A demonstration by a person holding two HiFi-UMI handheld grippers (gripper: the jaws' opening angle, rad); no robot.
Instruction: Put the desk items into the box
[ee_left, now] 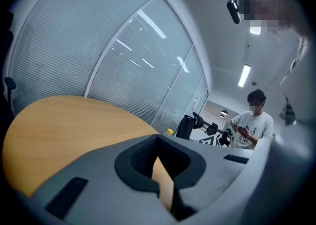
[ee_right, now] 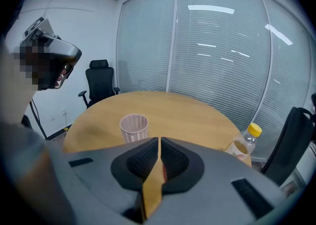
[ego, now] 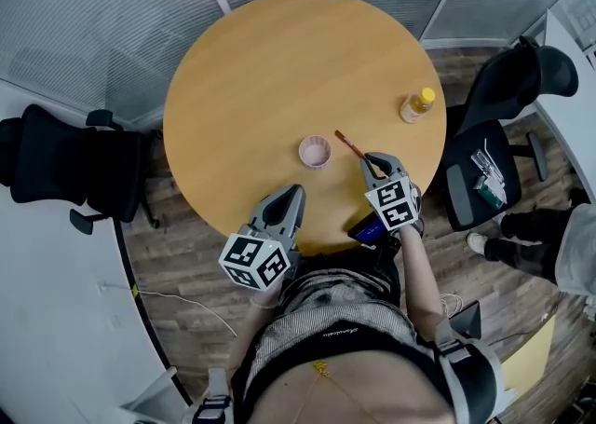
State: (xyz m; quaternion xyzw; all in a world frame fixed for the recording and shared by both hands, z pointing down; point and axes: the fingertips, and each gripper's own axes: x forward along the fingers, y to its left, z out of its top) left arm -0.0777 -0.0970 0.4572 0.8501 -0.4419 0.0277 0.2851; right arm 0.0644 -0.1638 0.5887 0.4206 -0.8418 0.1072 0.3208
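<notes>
Pale wood makes up the round table [ego: 279, 68] at the middle of the head view, with plank flooring around it. Lowest in the frame is the person's torso, and just above it both grippers sit over the table's near edge. The left gripper [ego: 291, 191], at lower centre, has its jaws pressed together on nothing; its own view shows only bare tabletop past the tips. The right gripper [ego: 371, 160], a little to the right of it, is clenched on the near end of a thin brown stick [ego: 349, 143]. That stick slants up and left from the jaw tips across the wood, and in the right gripper view a reddish sliver shows between the closed pads. Just left of the stick's far end stands a pink mesh cup [ego: 316, 151], upright, open at the top and apart from the stick. Farther up and to the right, near the table's right edge, is a clear bottle [ego: 418, 104] with a yellow cap, well apart from the cup. Beyond the table a black office chair [ego: 56, 166] stands at the left of the frame and another black chair [ego: 503, 96] at the right, its seat bearing small white and green things too small to name. Glass walls with blinds [ego: 93, 12] close the upper part, and the left gripper view shows a person in a white shirt [ee_left: 252, 122] standing farther off.
</notes>
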